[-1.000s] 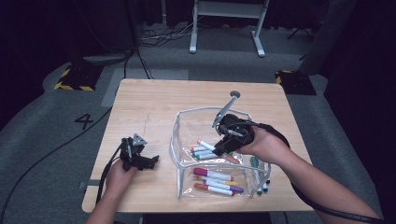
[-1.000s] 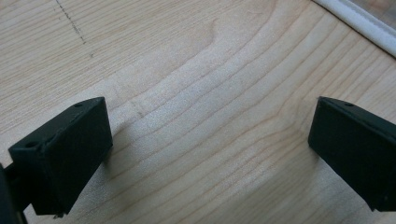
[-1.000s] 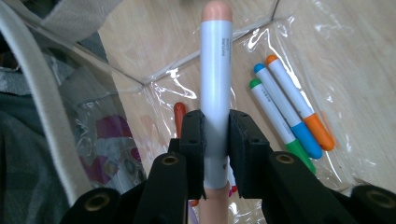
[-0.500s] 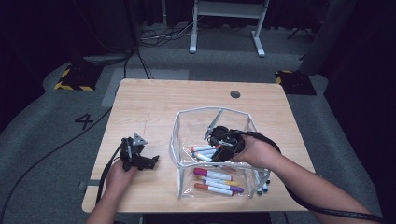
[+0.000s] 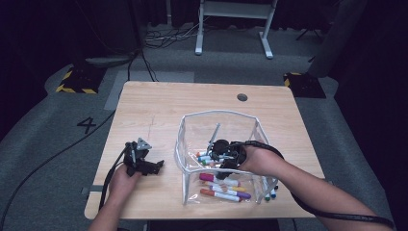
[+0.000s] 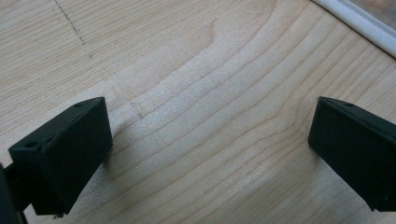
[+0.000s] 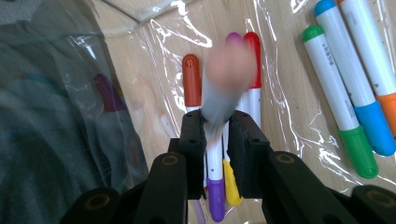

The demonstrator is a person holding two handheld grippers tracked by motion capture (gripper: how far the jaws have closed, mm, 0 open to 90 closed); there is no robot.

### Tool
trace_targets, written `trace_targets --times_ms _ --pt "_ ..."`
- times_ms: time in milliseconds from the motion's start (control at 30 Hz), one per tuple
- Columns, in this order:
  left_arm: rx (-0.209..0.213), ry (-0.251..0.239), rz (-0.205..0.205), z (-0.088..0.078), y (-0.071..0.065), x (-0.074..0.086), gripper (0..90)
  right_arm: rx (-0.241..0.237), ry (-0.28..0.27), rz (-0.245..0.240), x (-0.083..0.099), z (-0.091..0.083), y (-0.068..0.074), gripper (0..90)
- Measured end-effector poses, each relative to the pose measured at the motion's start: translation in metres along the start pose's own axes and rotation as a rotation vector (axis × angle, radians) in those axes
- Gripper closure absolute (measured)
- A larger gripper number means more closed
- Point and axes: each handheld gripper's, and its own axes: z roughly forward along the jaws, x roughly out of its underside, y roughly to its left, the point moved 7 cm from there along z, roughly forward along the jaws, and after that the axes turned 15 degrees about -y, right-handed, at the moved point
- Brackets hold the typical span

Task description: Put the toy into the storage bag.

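High view: your right gripper (image 5: 222,155) is down inside the clear pouch (image 5: 219,115), clamped on a grey pen (image 5: 213,134) whose free end sticks up and away from the hand toward the pouch's far wall. Just beside the jaws lie a few markers with blue and green caps (image 5: 204,156); nearer you, under your hand, three more markers (image 5: 225,186) lie on the pouch's front flap. Your left gripper (image 5: 142,162) rests on the bare table (image 5: 154,106), well apart from the pouch, holding nothing.

Left gripper view: jaws stand wide apart with only wood grain between them; the white pouch rim (image 6: 355,23) crosses the corner ahead and to the right.

Right gripper view: jaws pinch the grey pen (image 7: 219,105), its tip a blur straight ahead of the pads. Below the jaws, through the plastic, sit the orange marker (image 7: 191,79), a red marker (image 7: 252,60), and purple and yellow caps. Off to the right lie the green-capped marker (image 7: 338,100) and a blue-capped one.

Progress, as I judge it: most markers are already in or on the pouch, and the pen is inside but not yet let go. Left to do: lower it among the markers, release it, and pull the hand out. A couple of markers lie by the pouch's right corner, and I can't tell whether they're inside.
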Motion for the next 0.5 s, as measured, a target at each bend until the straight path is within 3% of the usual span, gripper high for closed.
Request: trace_targets --times_ms 500 --pt "0.002 0.000 0.000 0.000 0.000 0.000 0.0 -0.005 0.152 -0.006 0.012 0.023 -0.002 75.9"
